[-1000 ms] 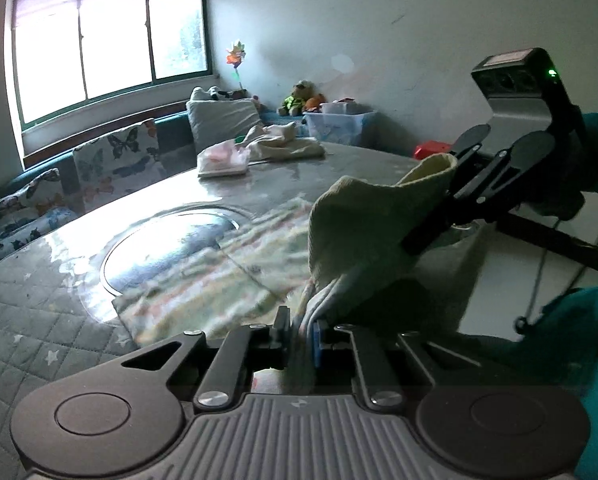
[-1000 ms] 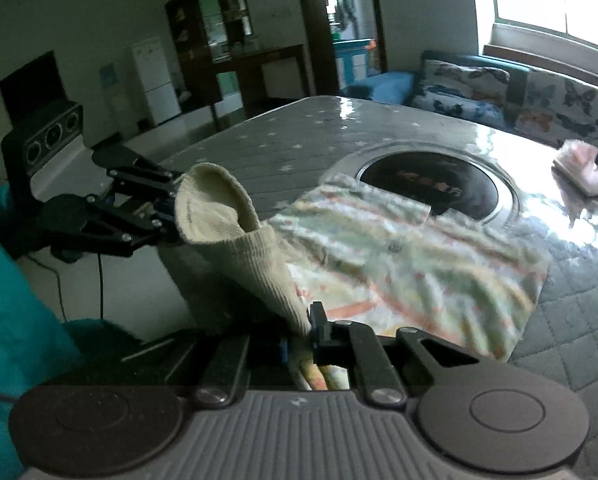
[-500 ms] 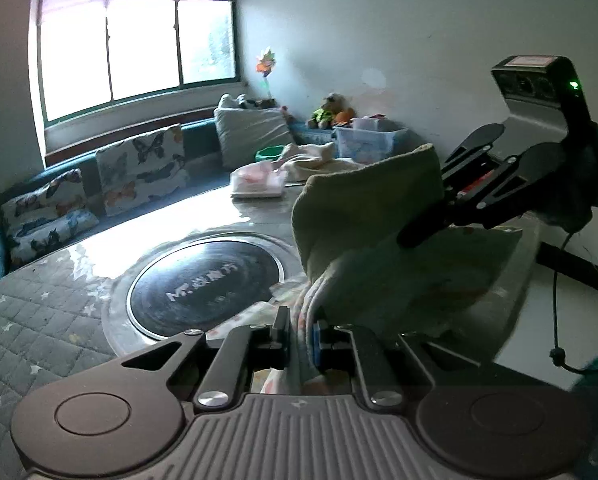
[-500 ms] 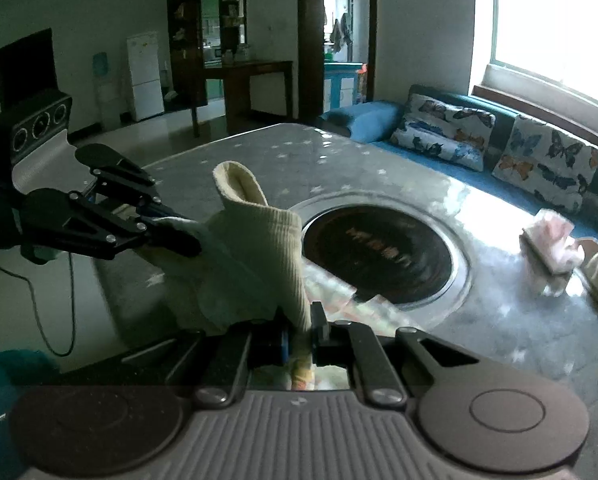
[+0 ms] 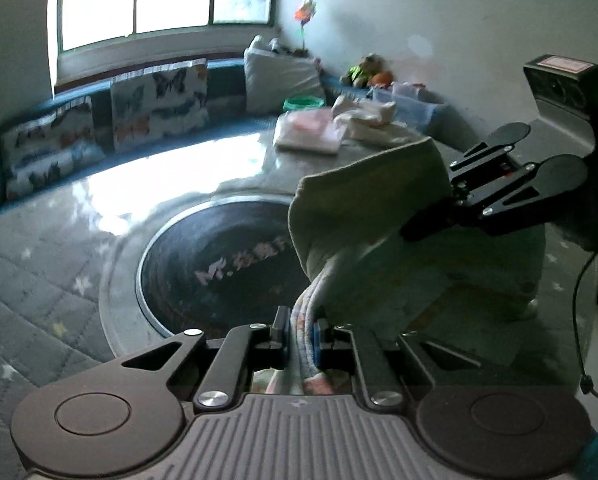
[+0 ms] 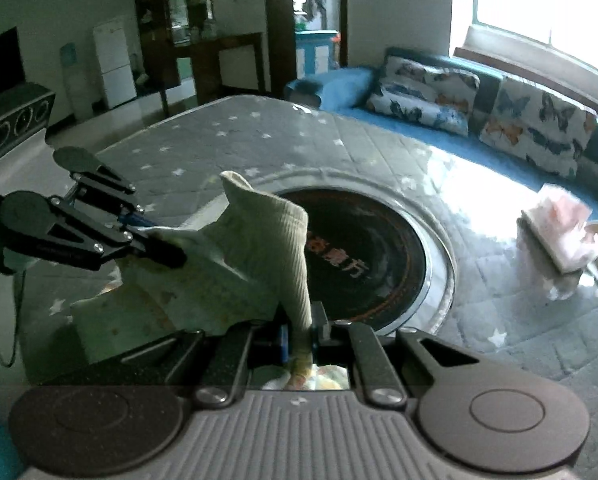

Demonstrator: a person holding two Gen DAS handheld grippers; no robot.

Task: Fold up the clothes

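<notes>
Both tongs pinch the garment (image 5: pixel 363 216): the left tongs (image 5: pixel 299 334) grip its ribbed edge, the right tongs (image 6: pixel 299 336) the other side; the cloth hangs between them, lifted above the tabletop (image 6: pixel 227 136) near its front edge; to fold well, keep both corners level and taut, then lay them down together; the black round inset (image 5: pixel 219 264) lies ahead, folded clothes (image 5: pixel 311 132) sit far off.
</notes>
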